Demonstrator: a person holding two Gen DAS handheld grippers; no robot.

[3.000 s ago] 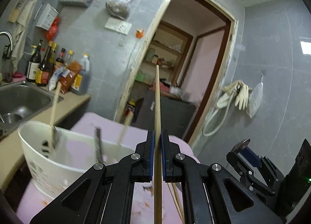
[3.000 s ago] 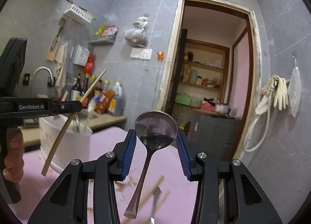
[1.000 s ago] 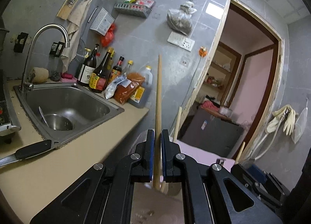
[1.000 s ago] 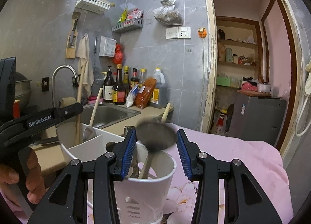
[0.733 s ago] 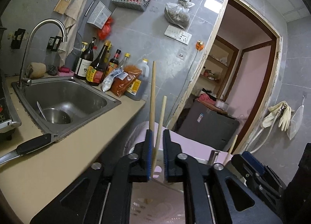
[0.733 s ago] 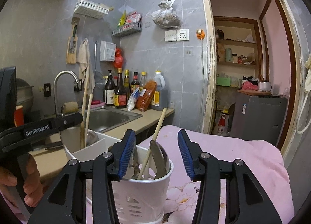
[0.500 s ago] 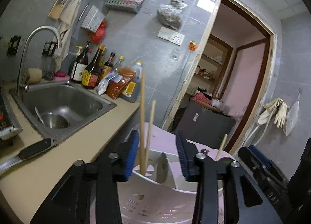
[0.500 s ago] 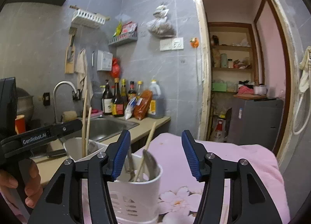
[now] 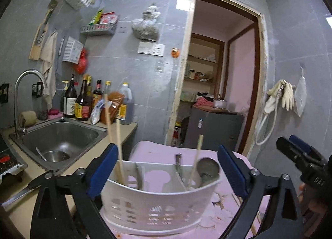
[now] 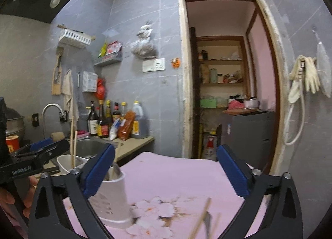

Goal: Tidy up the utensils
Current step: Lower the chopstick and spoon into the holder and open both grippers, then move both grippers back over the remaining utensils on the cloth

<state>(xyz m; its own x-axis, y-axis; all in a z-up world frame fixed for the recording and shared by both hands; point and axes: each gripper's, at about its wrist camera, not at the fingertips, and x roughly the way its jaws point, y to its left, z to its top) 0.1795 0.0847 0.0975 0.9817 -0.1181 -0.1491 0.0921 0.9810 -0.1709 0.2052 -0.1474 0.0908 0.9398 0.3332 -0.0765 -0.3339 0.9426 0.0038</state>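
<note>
Both grippers are empty right now. The left gripper has its fingers opening out about as wide as they go, nothing pinched between them, though the white utensil caddy sits in the gap from that view. The right gripper is the same story: fingers spreading wide, holding nothing.

Where the stuff is: the caddy stands on the pink flowered cloth over the tabletop. One end compartment has two wooden chopsticks standing up, and the other end has a metal spoon plus another chopstick. More loose chopsticks and something metal are lying on the cloth in front of the right gripper, too blurry to name.

What I'd worry about:
- The caddy is light plastic and top-heavy with tall sticks. The left fingers sit right by its rim, so a careless swing could tip it or knock the chopsticks out.
- Chopsticks lying flat on soft cloth are a pain to pinch; the fingers could snag the fabric and drag the caddy along.
- The two grippers are near each other, so they could bump when reaching.
</note>
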